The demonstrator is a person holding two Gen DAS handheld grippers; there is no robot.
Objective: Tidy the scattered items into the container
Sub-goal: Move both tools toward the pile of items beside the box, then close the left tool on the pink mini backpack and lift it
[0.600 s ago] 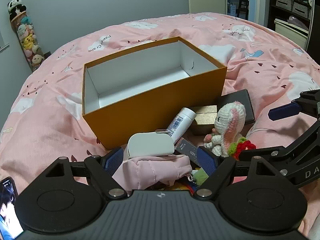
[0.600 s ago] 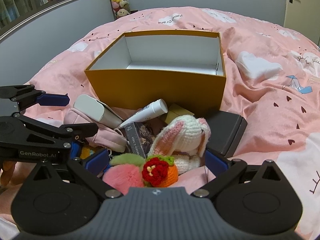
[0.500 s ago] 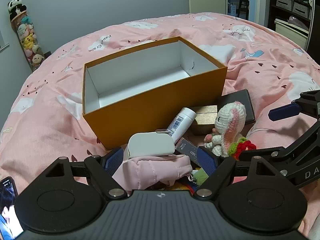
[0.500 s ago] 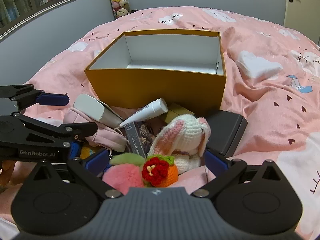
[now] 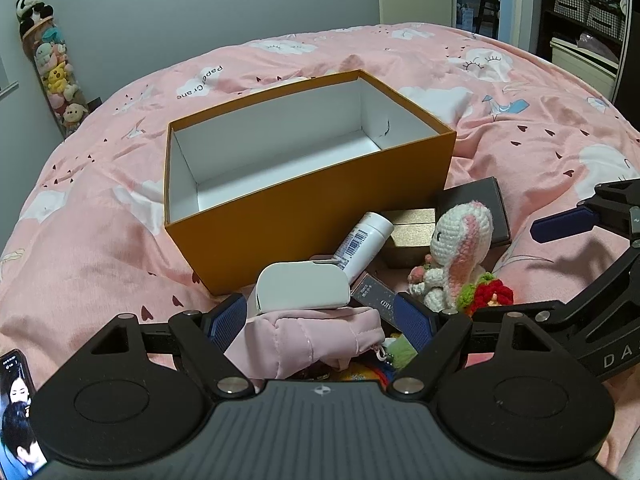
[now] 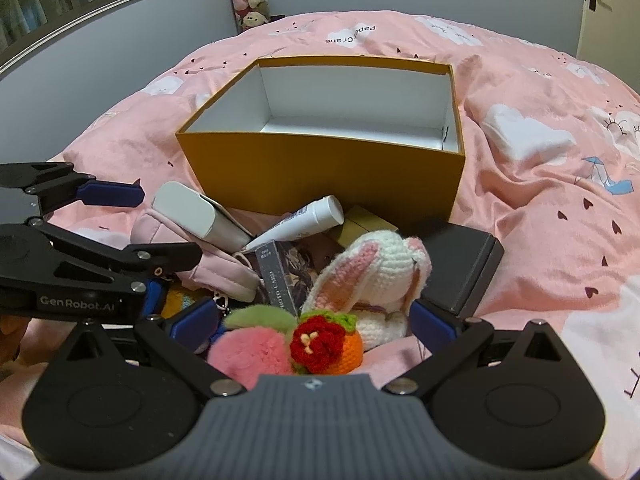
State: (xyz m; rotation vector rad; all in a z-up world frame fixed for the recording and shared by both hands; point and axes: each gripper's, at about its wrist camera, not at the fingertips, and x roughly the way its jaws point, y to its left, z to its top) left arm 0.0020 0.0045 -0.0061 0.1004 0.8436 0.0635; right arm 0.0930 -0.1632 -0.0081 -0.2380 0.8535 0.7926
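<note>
An empty orange box (image 5: 312, 216) with a white inside stands on the bed; the right wrist view shows the same box (image 6: 320, 176). In front of it lies a pile: a white case (image 5: 300, 286) on a pink pouch (image 5: 312, 336), a white tube (image 5: 362, 240), a gold box (image 5: 412, 232), a dark grey box (image 6: 460, 264), a card box (image 6: 276, 276), a crochet bunny (image 6: 376, 276), a red crochet flower (image 6: 320, 338) and a pink pompom (image 6: 250, 354). My left gripper (image 5: 320, 318) is open astride the pouch. My right gripper (image 6: 316, 320) is open around the flower and pompom.
The pink duvet (image 5: 120, 220) is rumpled around the box. A lit phone (image 5: 16, 412) shows at the lower left edge. A tall tube of plush toys (image 5: 52, 76) stands by the grey wall, and dark shelves (image 5: 584, 20) stand at the far right.
</note>
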